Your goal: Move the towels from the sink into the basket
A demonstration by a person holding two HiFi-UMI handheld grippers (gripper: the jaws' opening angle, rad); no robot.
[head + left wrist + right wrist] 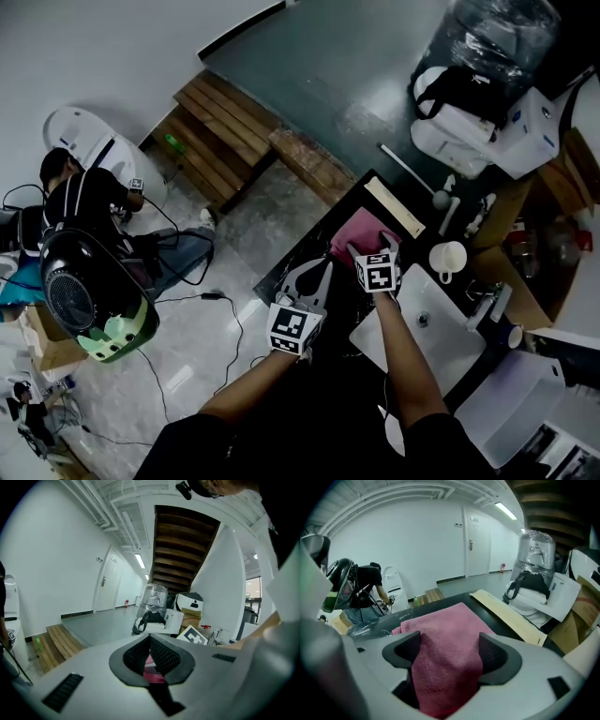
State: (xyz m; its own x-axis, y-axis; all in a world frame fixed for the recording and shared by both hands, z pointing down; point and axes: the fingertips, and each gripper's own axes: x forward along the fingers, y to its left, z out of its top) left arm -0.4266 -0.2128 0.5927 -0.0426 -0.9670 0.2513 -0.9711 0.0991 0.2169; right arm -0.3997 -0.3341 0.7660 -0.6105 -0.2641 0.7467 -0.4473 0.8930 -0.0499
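A pink towel [361, 232] lies spread on the black counter [309, 246] left of the white sink [450, 349]. My right gripper [373, 246] stands over the towel's near edge. In the right gripper view its jaws [447, 651] are wide open, with the pink towel [445, 634] lying loose between them. My left gripper [323, 269] points at the towel's lower left corner. Its pads [161, 656] meet at the tips, with a strip of pink cloth [151, 668] pinched between them. I cannot make out a basket.
A beige board [394, 206] lies along the counter's far edge. A white cup [448, 256] and a tap [487, 305] stand by the sink. Behind are a wrapped water bottle [497, 37] and a black bag [459, 94]. A person [84, 202] sits by the wooden steps [225, 131].
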